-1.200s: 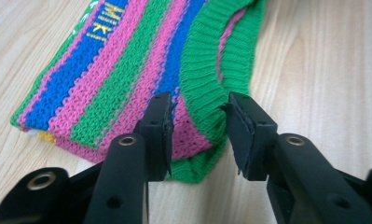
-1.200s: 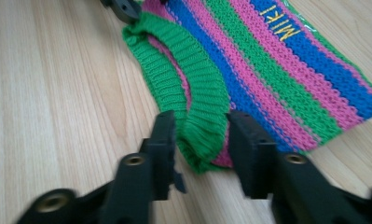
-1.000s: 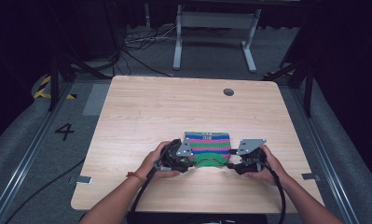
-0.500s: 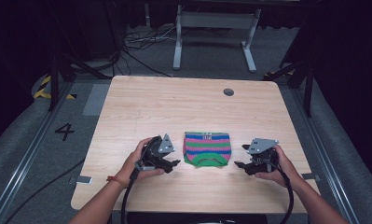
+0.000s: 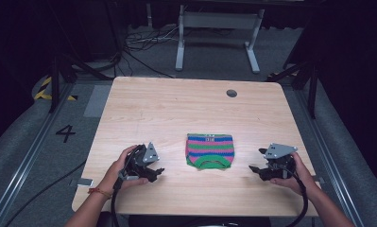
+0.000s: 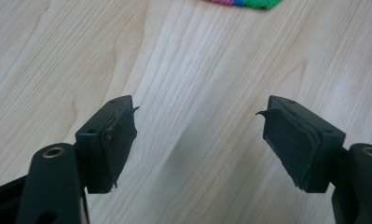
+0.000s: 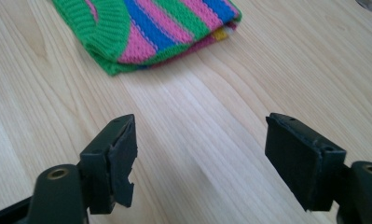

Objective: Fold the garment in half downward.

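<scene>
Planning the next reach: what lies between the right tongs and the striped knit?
Only bare table lies between the open right tongs and the striped knit, in the right gripper view.

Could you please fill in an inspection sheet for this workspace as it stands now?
Surface: light wooden table, a round grommet hole near its far edge.
Job's things: one folded striped knit garment, green, pink and blue, flat on the table between the grippers.
Clutter: nothing seen on the table.
Grippers: left gripper and right gripper both open, jaws wide apart, holding nothing, each apart from the garment.
Cables: a black cable trails from the right gripper; loose cables on the floor beyond the table.
Surroundings: dark room, grey floor with a painted 4, a metal stand behind.
</scene>
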`<state>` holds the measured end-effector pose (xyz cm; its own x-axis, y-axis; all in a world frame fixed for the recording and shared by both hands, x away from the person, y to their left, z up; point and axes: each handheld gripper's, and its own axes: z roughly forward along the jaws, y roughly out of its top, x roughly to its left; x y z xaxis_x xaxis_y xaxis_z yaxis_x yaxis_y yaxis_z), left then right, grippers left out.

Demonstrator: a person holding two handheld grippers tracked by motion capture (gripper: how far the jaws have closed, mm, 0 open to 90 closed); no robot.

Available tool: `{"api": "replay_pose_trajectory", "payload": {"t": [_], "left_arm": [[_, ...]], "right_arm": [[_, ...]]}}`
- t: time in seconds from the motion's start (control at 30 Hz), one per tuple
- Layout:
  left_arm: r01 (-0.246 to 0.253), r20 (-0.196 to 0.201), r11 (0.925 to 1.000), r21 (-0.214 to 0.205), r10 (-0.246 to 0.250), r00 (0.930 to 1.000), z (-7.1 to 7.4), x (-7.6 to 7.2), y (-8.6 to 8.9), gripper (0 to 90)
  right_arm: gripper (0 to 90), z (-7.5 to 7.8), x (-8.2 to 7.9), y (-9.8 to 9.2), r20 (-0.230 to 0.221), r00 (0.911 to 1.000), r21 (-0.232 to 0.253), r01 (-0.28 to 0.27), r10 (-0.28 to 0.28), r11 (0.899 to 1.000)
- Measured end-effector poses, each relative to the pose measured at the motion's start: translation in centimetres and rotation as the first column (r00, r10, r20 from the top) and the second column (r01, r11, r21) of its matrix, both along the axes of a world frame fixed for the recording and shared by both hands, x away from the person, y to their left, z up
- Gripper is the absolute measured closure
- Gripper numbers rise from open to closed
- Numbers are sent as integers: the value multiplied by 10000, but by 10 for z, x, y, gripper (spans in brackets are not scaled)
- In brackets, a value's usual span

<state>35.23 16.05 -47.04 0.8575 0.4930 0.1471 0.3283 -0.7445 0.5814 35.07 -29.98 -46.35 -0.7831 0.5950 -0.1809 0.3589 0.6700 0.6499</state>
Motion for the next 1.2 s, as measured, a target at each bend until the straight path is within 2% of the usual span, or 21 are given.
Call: {"api": "replay_pose_trajectory", "payload": {"t": [0.27, 0.4, 0.67, 0.73, 0.77, 0.9, 1.0, 1.1, 1.2], "left_arm": [[-231, -89, 9991, -347, 228, 9997, -3, -6, 17, 243], [-513, -299, 9967, -629, 495, 9983, -6, -7, 31, 242], [-849, -493, 9952, -486, 825, 9954, -16, -11, 51, 234], [-1077, -583, 9913, -763, 1034, 9929, -17, -15, 62, 232], [-1077, -583, 9913, -763, 1034, 9929, -17, -15, 62, 232], [-1416, -686, 9822, -1235, 1339, 9886, -17, -23, 79, 232], [-1555, -771, 9805, -1203, 1470, 9861, -18, -25, 86, 222], [-1888, -966, 9741, -1248, 1774, 9794, -21, -25, 94, 208], [-2022, -1142, 9685, -1453, 1866, 9758, -25, -24, 101, 190]], "right_arm": [[237, -7, -11, -27, -169, 9991, 176, 403, -400, 9990], [231, -14, -17, -44, -240, 9969, 290, 763, -756, 9967], [230, -23, -27, -73, -392, 9885, 699, 1483, -1458, 9865], [230, -25, -30, -84, -512, 9839, 942, 1754, -1712, 9800], [230, -25, -30, -84, -512, 9839, 942, 1754, -1712, 9800], [229, -30, -35, -96, -697, 9763, 1274, 2123, -2048, 9688], [226, -33, -37, -101, -778, 9735, 1399, 2243, -2152, 9644], [210, -37, -40, -106, -850, 9719, 1409, 2296, -2193, 9630], [203, -39, -42, -111, -953, 9685, 1724, 2437, -2301, 9544]]}}
